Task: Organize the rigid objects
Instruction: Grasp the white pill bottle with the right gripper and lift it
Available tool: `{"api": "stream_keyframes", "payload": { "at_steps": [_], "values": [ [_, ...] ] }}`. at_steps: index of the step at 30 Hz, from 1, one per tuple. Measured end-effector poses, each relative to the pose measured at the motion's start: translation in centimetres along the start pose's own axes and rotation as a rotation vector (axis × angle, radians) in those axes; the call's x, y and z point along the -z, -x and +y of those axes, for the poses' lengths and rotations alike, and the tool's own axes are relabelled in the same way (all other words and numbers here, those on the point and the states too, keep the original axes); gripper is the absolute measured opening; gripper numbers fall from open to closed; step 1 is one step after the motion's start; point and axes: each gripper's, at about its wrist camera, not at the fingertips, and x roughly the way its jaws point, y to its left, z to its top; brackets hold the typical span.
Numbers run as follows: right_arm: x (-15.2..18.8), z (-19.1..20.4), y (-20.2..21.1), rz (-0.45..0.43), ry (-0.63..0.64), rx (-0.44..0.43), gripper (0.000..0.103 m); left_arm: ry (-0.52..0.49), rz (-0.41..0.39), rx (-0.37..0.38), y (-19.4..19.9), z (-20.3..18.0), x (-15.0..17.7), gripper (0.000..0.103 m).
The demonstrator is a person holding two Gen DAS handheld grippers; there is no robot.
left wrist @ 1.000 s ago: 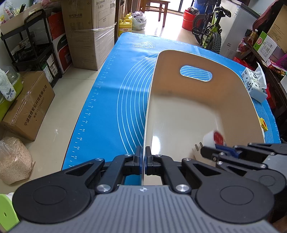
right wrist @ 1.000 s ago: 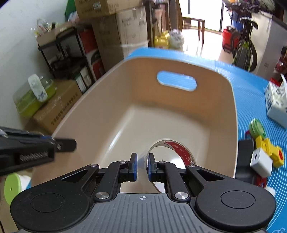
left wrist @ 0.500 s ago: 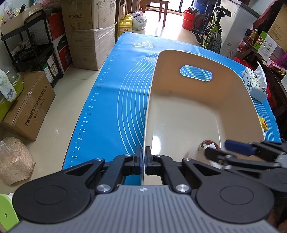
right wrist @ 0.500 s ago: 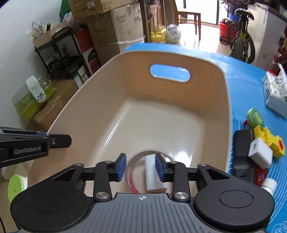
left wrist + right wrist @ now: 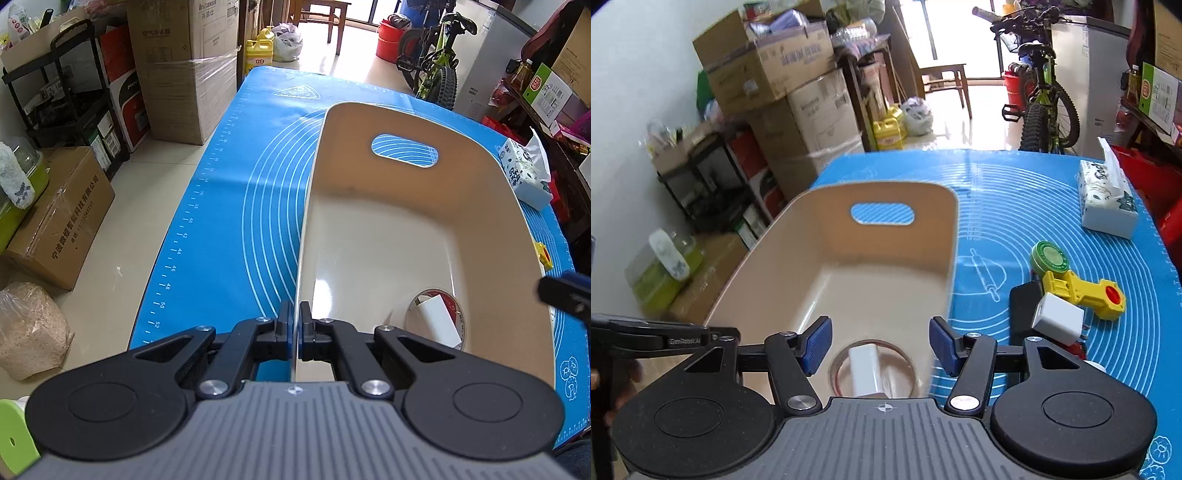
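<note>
Broadly spread across the tabletop (image 5: 229, 206): a blue baking mat with white rings and ruler marks. Standing on it, a big beige bin (image 5: 491, 206) with a slotted handle cut into its far wall, open side up. Down inside the bin at the near end, on the floor of it: a roll of clear tape (image 5: 873, 373) with a red-printed core, lying flat, and a small white block (image 5: 864, 371) resting within its ring. Clamped on the bin's left wall near its near corner: the left tongs (image 5: 295, 332), pressed together on the thin rim, one pad inside and one outside. Hanging above the bin's near end: the right tongs (image 5: 881, 347), spread wide, just been opening, blue pads (image 5: 816, 345) clear of the tape roll below and nothing pinched between them. Out on the mat to the right of the bin, a tissue box (image 5: 1106, 203) far back; nearer, a cluster touching one another: a black flat item (image 5: 1023, 306), a yellow toy with a red button (image 5: 1086, 291), a white plug cube (image 5: 1058, 319) lying partly on the black item, and a round green tin (image 5: 1049, 256) at the yellow toy's far end.
</note>
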Motion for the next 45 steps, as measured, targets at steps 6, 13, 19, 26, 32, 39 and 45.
{"api": "stream_keyframes", "payload": {
  "at_steps": [6,13,19,26,32,39,45],
  "values": [
    [0.1,-3.3,2.0,-0.05,-0.023,0.098,0.069,0.001,0.0,0.001,0.0,0.0,0.0,0.004],
    [1.3,-8.5,1.9,-0.032,-0.087,0.218,0.069,0.0,0.0,0.0,0.0,0.0,0.0,0.004],
    [3.2,-11.9,-0.3,0.019,-0.146,0.294,0.069,-0.002,0.0,-0.004,0.0,0.1,0.0,0.004],
    [5.0,-13.2,-2.7,0.084,-0.169,0.339,0.069,-0.005,0.0,-0.007,0.0,0.1,0.0,0.004],
    [5.5,-13.8,-3.8,0.116,-0.176,0.348,0.069,-0.005,0.0,-0.008,0.1,0.2,0.0,0.004],
    [5.6,-14.2,-5.1,0.143,-0.22,0.337,0.063,-0.006,-0.001,-0.007,0.1,0.0,0.0,0.004],
    [6.2,-14.2,-6.2,0.161,-0.241,0.336,0.051,-0.008,0.0,-0.012,0.1,-0.3,0.1,0.004]
  ]
}}
